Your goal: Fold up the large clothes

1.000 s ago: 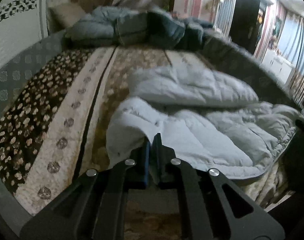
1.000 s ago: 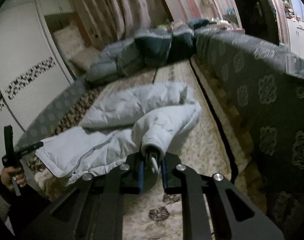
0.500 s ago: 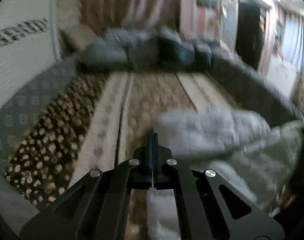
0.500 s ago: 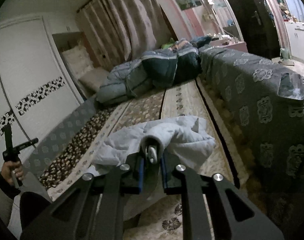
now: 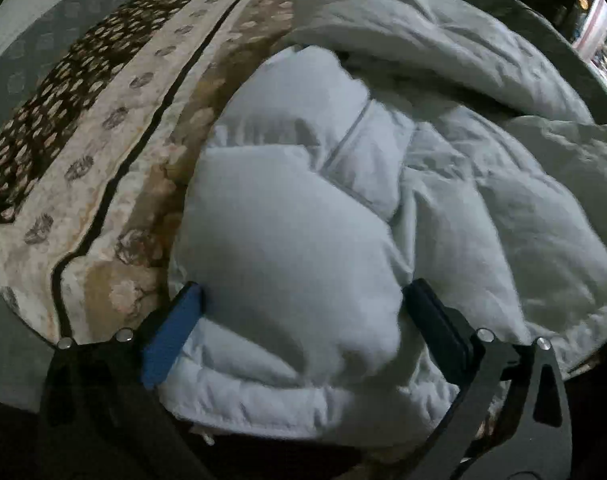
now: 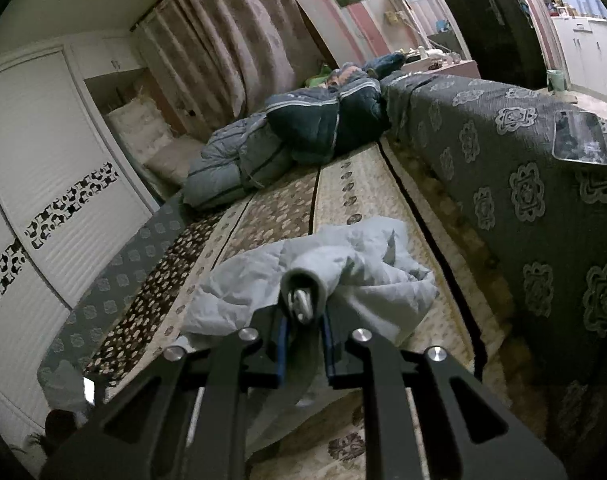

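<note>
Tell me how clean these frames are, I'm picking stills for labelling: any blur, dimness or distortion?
Left wrist view: dim, fisheye-bent, jacket slightly motion-smeared, worst toward the right. Right wrist view: sharper and brighter, the wardrobe edges bowed by the lens, corners vignetted black.

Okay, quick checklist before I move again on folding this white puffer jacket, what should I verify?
1. Right gripper clamped on the jacket cuff: ok.
2. Left gripper released: ok, jaws opening, white puffer jacket bulging between them, pads not pressing.
3. Jacket fully on the patterned bedspread: not ok, its near edge overhangs.
4. Folded layers lying flat: not ok, bunched and rumpled.
5. Space beyond the jacket clear up to the blue quilts: ok.
6. Phone on the grey cover away from the jacket: ok.
</note>
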A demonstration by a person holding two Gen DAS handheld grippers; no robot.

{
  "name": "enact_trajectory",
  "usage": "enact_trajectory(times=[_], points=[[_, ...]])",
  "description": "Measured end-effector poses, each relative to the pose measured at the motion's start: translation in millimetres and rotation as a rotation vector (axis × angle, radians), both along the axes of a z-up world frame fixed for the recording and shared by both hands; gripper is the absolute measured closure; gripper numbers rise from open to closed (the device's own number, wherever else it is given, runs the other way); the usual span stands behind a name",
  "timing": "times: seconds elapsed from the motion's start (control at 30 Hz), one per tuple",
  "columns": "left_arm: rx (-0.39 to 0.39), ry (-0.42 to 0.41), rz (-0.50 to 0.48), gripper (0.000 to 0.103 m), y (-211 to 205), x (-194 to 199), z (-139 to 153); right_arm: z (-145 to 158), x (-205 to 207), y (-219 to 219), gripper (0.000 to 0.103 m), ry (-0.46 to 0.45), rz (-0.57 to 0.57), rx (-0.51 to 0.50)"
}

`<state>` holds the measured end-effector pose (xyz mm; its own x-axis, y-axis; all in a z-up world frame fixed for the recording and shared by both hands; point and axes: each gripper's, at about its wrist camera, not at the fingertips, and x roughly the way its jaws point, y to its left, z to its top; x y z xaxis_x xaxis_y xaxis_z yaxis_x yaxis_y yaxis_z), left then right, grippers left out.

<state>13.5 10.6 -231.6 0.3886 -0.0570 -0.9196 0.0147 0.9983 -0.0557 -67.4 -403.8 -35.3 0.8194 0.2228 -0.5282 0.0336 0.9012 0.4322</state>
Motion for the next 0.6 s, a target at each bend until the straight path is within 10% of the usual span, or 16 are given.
enact_trajectory(times=[0.6], points=[[0.023, -0.023, 0.128, 0.003, 28, -13, 17, -3, -6, -5, 0.089, 0.014, -0.006, 0.008]])
